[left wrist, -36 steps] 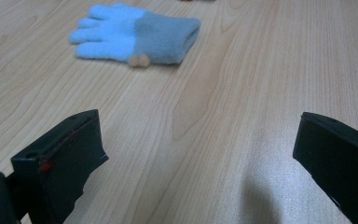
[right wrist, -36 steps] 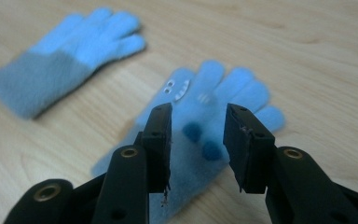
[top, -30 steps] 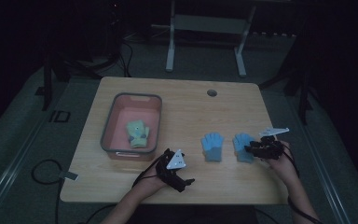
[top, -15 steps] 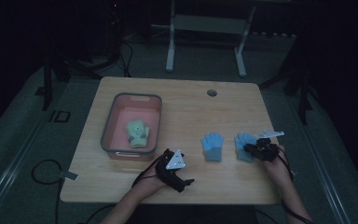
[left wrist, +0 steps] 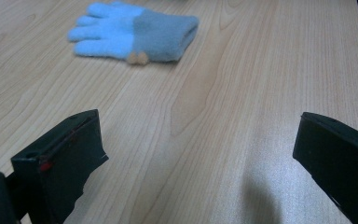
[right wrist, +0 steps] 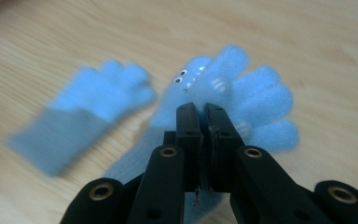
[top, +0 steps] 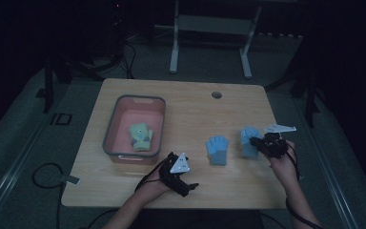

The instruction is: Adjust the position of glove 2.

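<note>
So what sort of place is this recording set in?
Probably a dim lab or recording room, not a home: one wooden desk with a cable hole stands alone on grey carpet, loose cables trail over the floor, and a white equipment stand sits behind it.

Pinched blue glove (right wrist: 242, 100), fingers raised

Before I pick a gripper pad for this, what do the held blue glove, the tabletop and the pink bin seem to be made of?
The blue glove in the right gripper looks like soft fuzzy fleece or knit, matte, with a nappy surface. The tabletop shows pale wood grain with a slight sheen, likely laminate or veneer. The pink bin looks like smooth, translucent plastic, though it is dim.
</note>
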